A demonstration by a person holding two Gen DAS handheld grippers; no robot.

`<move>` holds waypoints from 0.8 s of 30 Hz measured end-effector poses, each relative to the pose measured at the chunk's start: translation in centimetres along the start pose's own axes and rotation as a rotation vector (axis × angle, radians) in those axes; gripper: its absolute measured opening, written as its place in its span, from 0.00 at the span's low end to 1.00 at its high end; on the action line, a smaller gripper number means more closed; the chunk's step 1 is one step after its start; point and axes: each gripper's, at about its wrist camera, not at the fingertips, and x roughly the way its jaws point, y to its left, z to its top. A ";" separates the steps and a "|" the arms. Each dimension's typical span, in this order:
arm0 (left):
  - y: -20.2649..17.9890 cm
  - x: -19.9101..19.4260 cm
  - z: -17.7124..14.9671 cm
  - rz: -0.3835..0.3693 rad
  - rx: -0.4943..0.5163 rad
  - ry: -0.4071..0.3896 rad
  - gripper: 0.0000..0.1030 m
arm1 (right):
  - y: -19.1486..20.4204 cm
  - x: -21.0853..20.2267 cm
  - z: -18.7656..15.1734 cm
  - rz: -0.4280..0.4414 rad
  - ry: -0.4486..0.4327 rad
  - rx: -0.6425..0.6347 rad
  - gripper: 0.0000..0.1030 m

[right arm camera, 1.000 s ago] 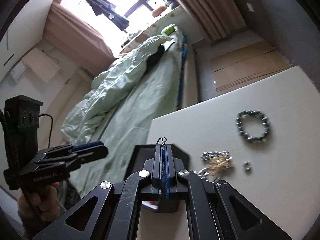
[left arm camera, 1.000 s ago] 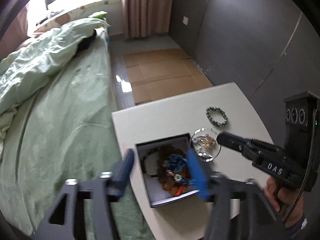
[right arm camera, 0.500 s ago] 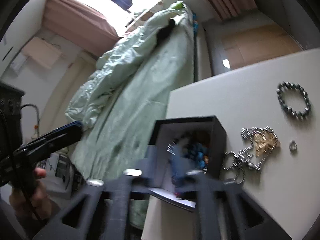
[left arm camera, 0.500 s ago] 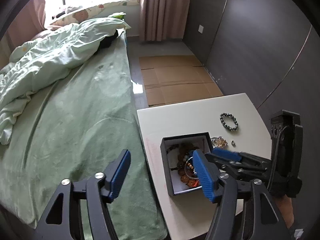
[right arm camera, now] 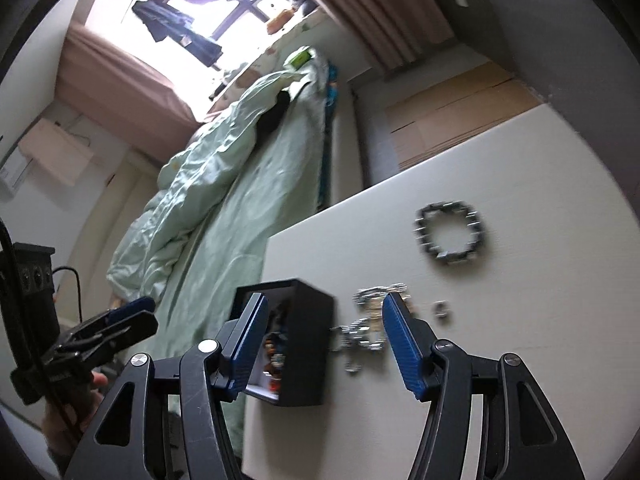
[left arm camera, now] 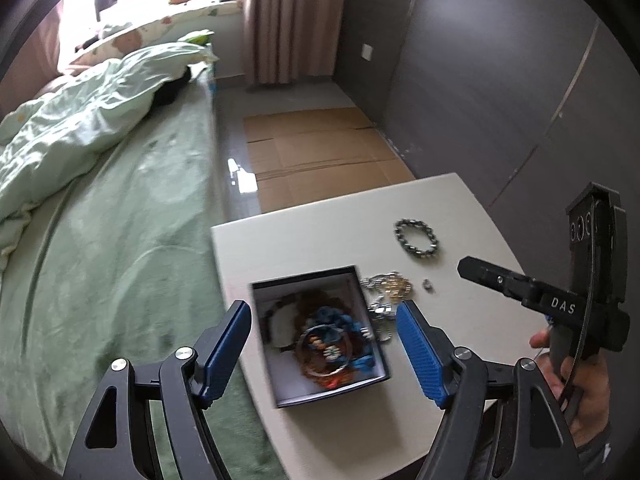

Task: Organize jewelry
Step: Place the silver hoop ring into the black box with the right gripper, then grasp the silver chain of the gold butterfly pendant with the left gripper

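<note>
A black jewelry box [left arm camera: 320,336] sits near the white table's [left arm camera: 320,236] left edge, holding blue and orange beads and a metal bangle [left arm camera: 324,350]. My left gripper [left arm camera: 324,350] is open above the box, empty. My right gripper [right arm camera: 320,336] is open and empty, above the box's right wall [right arm camera: 308,344] and a silver-gold chain [right arm camera: 370,320]. The chain [left arm camera: 388,286] lies just right of the box. A small ring [left arm camera: 429,285] lies beside it, also in the right wrist view [right arm camera: 441,309]. A dark bead bracelet [left arm camera: 416,237] lies farther back [right arm camera: 448,236].
A bed with a green cover [left arm camera: 100,220] runs along the table's left side. Flattened cardboard [left arm camera: 320,160] lies on the floor beyond the table. A dark grey wall [left arm camera: 500,80] stands to the right.
My right gripper was shut on a thin bangle a second ago; it moved over the box and opened, and the bangle now lies in the box. My left gripper stayed open near the box.
</note>
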 end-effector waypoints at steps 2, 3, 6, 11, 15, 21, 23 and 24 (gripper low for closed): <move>-1.1 0.6 0.2 -0.007 0.018 0.005 0.74 | -0.9 -0.7 0.2 -0.021 -0.005 0.003 0.58; -1.6 1.0 0.3 -0.011 0.027 0.007 0.74 | -1.3 -1.0 0.3 -0.022 -0.006 0.007 0.58; -3.2 2.0 0.7 -0.017 0.053 0.016 0.74 | -2.4 -1.9 0.7 -0.044 -0.008 0.006 0.58; -6.0 4.0 0.7 -0.023 0.125 0.049 0.72 | -4.4 -3.1 1.0 -0.075 -0.010 0.021 0.73; -7.7 6.0 0.4 -0.016 0.171 0.110 0.53 | -6.0 -4.0 1.4 -0.080 -0.023 0.048 0.74; -9.4 9.5 -0.1 0.006 0.221 0.223 0.42 | -8.5 -5.5 1.7 -0.084 -0.040 0.098 0.74; -9.7 10.3 -0.2 0.014 0.233 0.253 0.40 | -9.1 -5.9 1.7 -0.082 -0.044 0.111 0.74; -9.9 10.7 -0.2 0.016 0.239 0.270 0.39 | -9.4 -6.1 1.7 -0.079 -0.047 0.118 0.74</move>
